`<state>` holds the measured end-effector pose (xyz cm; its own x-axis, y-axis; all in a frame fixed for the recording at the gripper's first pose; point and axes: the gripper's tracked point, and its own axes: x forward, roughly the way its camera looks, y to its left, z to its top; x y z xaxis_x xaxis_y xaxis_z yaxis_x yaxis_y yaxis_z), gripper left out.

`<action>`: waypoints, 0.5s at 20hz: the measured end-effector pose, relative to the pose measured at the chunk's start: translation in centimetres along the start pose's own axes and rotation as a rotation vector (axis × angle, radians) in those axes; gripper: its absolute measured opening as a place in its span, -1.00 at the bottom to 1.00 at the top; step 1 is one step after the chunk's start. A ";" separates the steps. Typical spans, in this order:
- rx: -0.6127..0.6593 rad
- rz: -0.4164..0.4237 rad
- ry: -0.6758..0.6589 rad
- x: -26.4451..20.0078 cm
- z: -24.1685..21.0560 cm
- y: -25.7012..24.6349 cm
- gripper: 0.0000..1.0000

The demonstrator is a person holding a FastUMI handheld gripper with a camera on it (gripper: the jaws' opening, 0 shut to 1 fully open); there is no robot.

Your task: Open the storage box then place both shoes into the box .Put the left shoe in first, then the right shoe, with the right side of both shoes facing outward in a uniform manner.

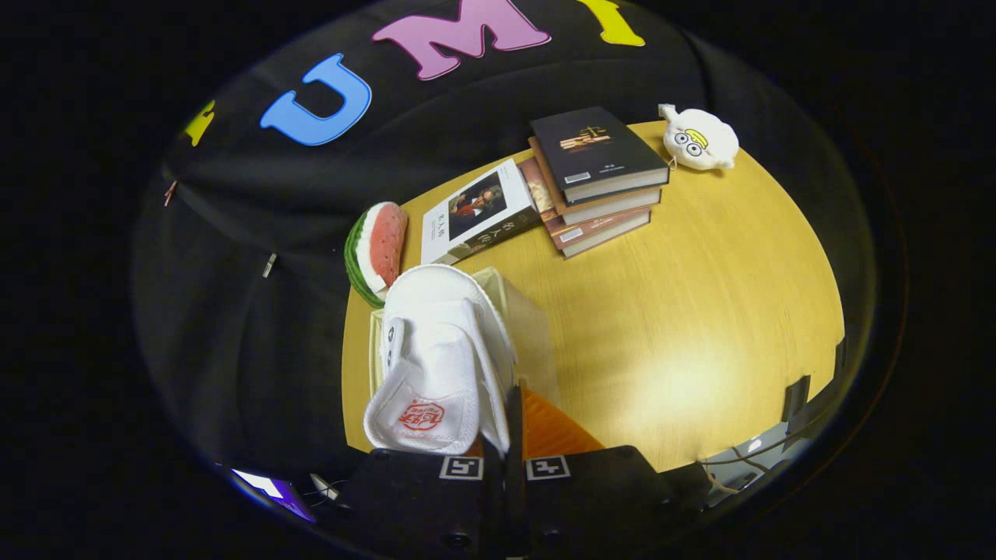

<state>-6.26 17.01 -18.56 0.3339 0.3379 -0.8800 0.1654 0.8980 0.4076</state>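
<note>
A watermelon-slice toy [376, 250] lies at the far left edge of a round yellow wooden table [700, 327]. Just nearer, a white canvas shoe [436, 358] with a red mark on its tongue hangs over a clear plastic box [529, 327], heel end toward the claw. The claw [506, 435] is nearly closed, its two fingers pinching the shoe's heel-side rim between them. Farther back lie a white-covered book [476, 211] and a stack of dark books [595, 179]. Far right sits a small white plush toy [699, 138].
</note>
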 end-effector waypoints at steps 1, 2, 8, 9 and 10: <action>-0.015 -0.008 0.009 0.8 -0.4 0.6 -0.89; -0.031 -0.024 0.017 1.7 -0.7 0.9 -0.89; -0.043 -0.113 -0.004 5.4 -1.9 0.3 -0.71; -0.046 -0.072 -0.011 5.4 -1.8 1.5 -0.42; -0.062 -0.027 -0.016 5.2 -1.7 2.8 0.06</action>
<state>-5.62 21.74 -22.42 0.3446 0.3088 -0.8865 0.1169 0.9229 0.3669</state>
